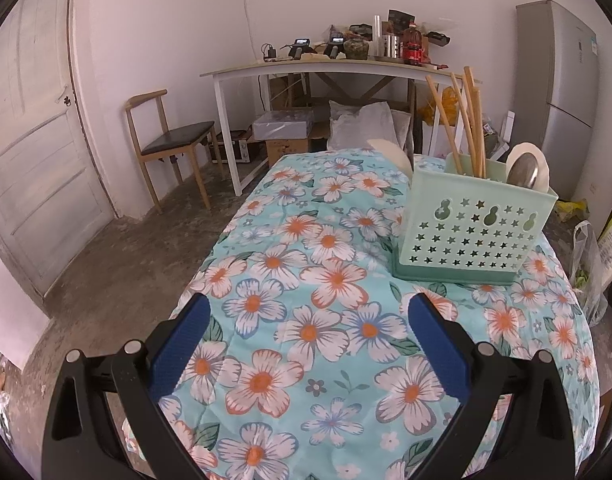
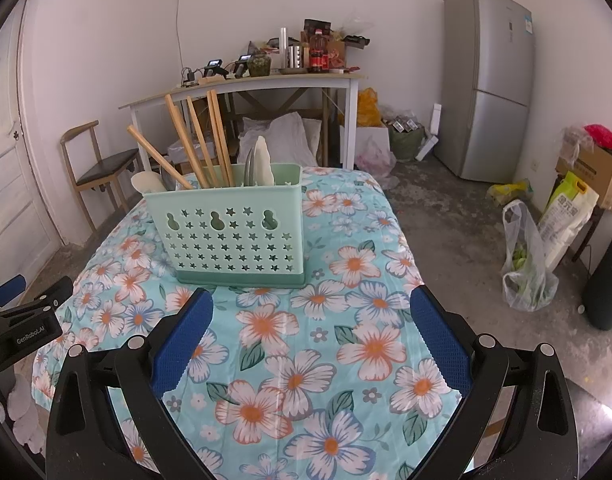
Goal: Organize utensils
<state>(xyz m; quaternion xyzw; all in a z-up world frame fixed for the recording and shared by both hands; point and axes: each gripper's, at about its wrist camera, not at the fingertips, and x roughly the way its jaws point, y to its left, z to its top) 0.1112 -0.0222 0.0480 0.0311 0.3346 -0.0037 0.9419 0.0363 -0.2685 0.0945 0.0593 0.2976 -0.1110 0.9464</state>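
- Utensils, wooden chopsticks [image 2: 194, 148] and spoons [image 2: 261, 162], are seen standing in a green caddy [image 2: 230, 228] ahead of the right gripper [image 2: 310, 316].
- Both grippers, left gripper [image 1: 310, 320] included, are held wide apart and empty.
- Floral cloth [image 2: 326, 344] is spread beneath.

Bare cloth [image 2: 306, 340] before caddy [image 2: 230, 236]
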